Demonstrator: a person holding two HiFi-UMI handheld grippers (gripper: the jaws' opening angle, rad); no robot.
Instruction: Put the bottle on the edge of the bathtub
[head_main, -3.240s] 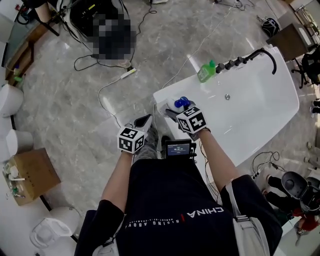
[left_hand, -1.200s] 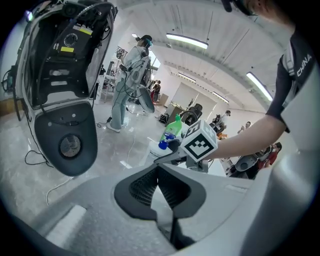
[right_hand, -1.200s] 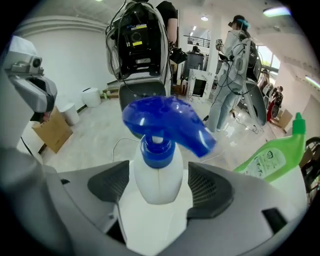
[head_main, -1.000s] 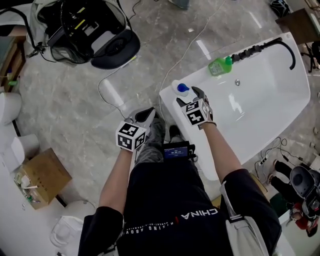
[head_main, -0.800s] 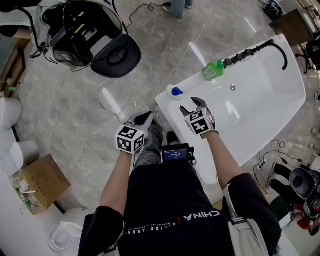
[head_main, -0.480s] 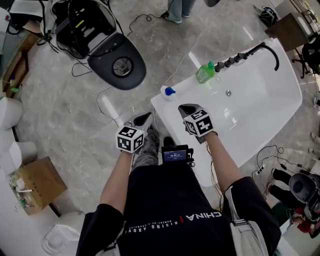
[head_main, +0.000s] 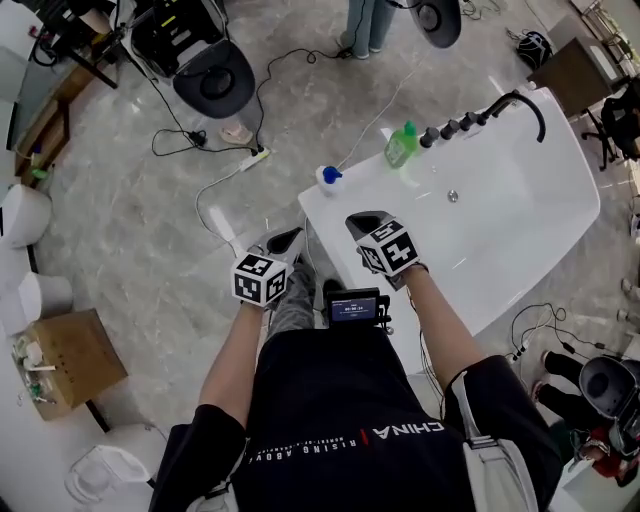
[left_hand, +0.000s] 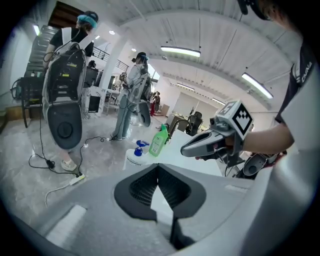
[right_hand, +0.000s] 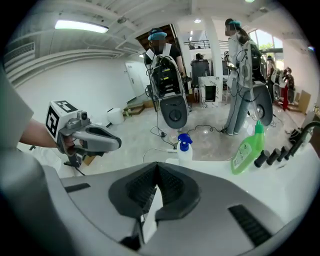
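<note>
Bathtub (head_main: 520, 200): seen whole in the head view only. Right gripper (head_main: 362, 225) and left gripper (head_main: 288, 240): jaws closed together, nothing held, per their own views. Bottle (head_main: 329, 178), blue-capped: on the tub's corner edge. The gripper views show it upright, apart from both grippers.

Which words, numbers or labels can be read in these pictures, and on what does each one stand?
"CHINA": on the person's dark shirt, upside down in the head view.
"RISING ABOV": smaller line beside it on that shirt; its end is unclear.
Small screen at the waist: digits too small to read.
Green bottle: label too blurred to read.
Spray bottle: no print can be made out.
</note>
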